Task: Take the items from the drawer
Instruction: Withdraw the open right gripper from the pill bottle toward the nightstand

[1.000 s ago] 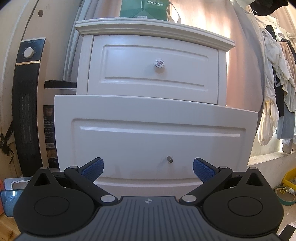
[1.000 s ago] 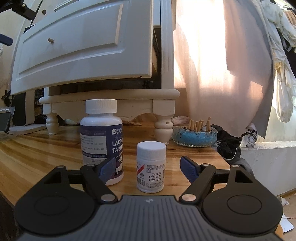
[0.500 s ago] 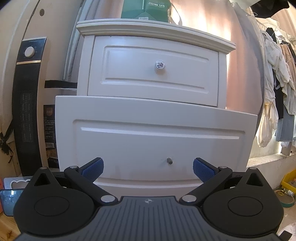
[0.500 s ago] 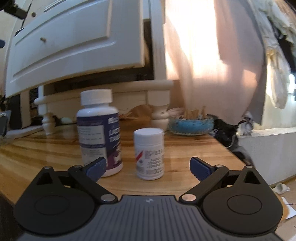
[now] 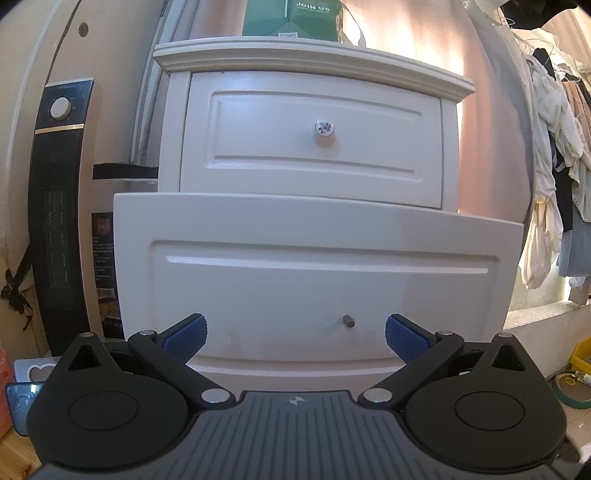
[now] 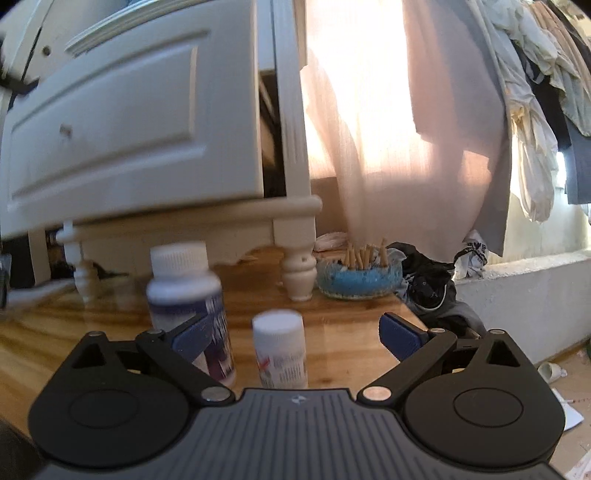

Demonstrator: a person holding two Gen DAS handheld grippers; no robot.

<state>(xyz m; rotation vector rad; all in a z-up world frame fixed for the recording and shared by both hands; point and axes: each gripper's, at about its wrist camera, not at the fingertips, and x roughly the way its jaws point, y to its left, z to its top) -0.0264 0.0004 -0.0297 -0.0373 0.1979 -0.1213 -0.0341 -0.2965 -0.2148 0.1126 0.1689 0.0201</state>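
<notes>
You are holding your right hand-held gripper (image 6: 293, 338) spread wide and empty, facing the small white bottle (image 6: 281, 347) standing upright, apparently between its fingers, just right of the larger bottle (image 6: 188, 299) on the table (image 6: 343, 328), while your left hand-held gripper (image 5: 295, 330), also spread, is facing the pulled-out lower drawer (image 5: 317, 280).

White letters reading "JOIN US" stood on the green box (image 5: 291, 16) at the nightstand's (image 5: 314, 59) top edge. The bottle labels were too blurred to read.

Green box (image 5: 295, 18) atop nightstand; blue ashtray (image 6: 360, 282) on floor.
</notes>
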